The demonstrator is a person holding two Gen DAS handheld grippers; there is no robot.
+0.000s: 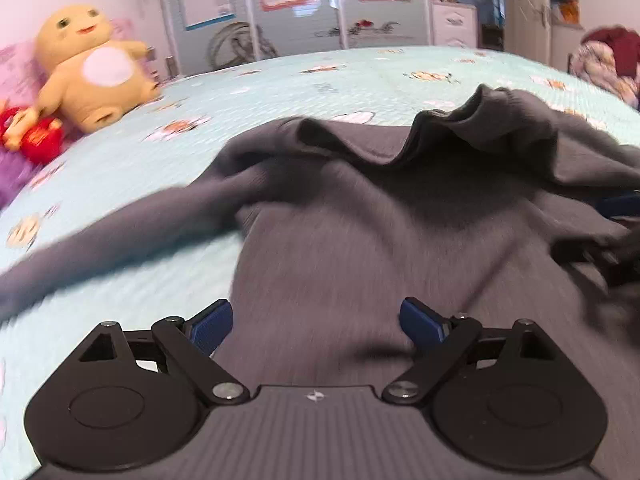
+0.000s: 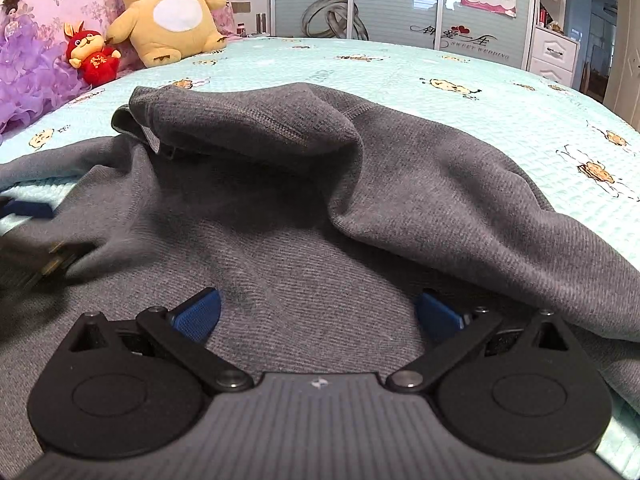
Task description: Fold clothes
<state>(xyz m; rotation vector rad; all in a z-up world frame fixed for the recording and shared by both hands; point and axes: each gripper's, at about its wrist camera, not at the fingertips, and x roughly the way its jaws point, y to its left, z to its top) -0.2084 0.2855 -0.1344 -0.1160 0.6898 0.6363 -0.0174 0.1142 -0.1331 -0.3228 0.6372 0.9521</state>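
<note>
Lying rumpled across the near part of a bed covered in pale turquoise printed bedding, a grey sweater is seen with one sleeve folded inward. Above it, the left hand-held gripper and the right hand-held gripper are held with fingers spread wide apart, nothing gripped. Toward the far left corner, a yellow plush toy is propped, wardrobe doors behind.

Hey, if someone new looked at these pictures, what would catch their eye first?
A rumpled grey sweater sprawls over the light blue bedspread, one sleeve thrown across its body. Both the left gripper and right gripper hover open above it. At the bed's head sits a big yellow plush toy.
</note>
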